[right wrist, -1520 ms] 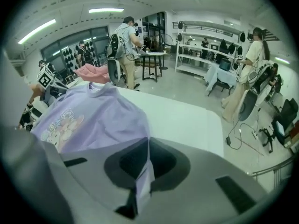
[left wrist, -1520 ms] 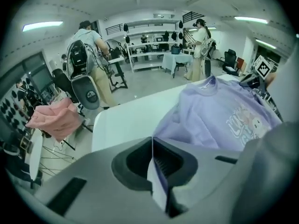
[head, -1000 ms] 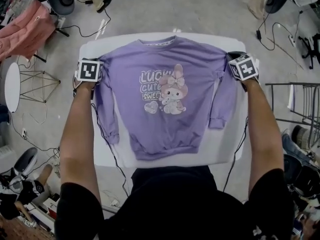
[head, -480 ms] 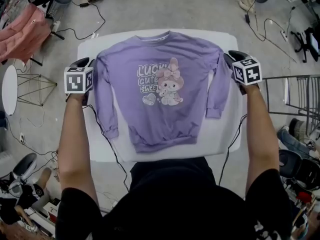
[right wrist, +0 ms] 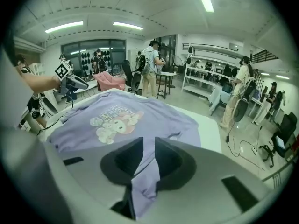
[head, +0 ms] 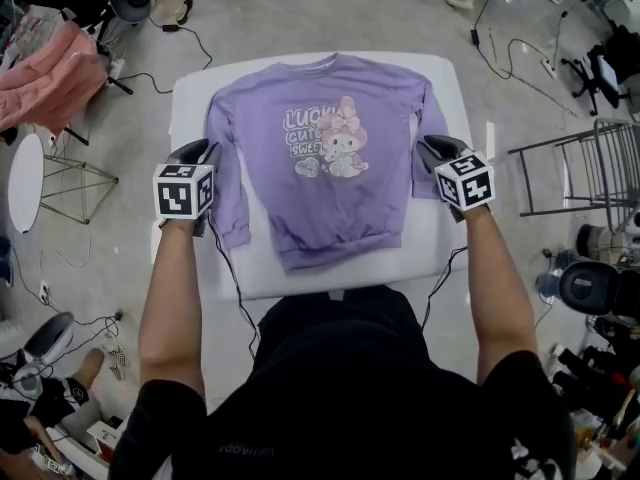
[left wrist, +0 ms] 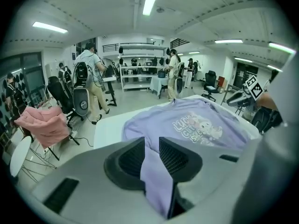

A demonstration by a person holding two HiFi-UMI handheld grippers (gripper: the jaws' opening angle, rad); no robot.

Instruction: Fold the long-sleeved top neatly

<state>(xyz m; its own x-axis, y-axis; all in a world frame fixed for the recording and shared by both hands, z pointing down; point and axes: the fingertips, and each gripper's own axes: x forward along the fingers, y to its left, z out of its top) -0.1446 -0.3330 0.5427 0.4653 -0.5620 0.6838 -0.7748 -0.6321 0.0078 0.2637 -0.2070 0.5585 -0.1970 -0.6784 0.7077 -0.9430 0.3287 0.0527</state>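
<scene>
the person wears a black short-sleeved top (head: 340, 388). the left gripper (head: 196, 151), at nine o'clock, and the right gripper (head: 432, 149), at three o'clock, are dark grey, each bearing a white cube (head: 184, 190) with black square markers; thin black cables (head: 235, 283) run from both.

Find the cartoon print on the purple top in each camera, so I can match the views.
Head view: the cartoon print is at upper centre, on the chest of the purple top.
Left gripper view: the print is right of centre, at mid-height.
Right gripper view: the print is left of centre, at mid-height.
Shared landmark: the white table under the top.
</scene>
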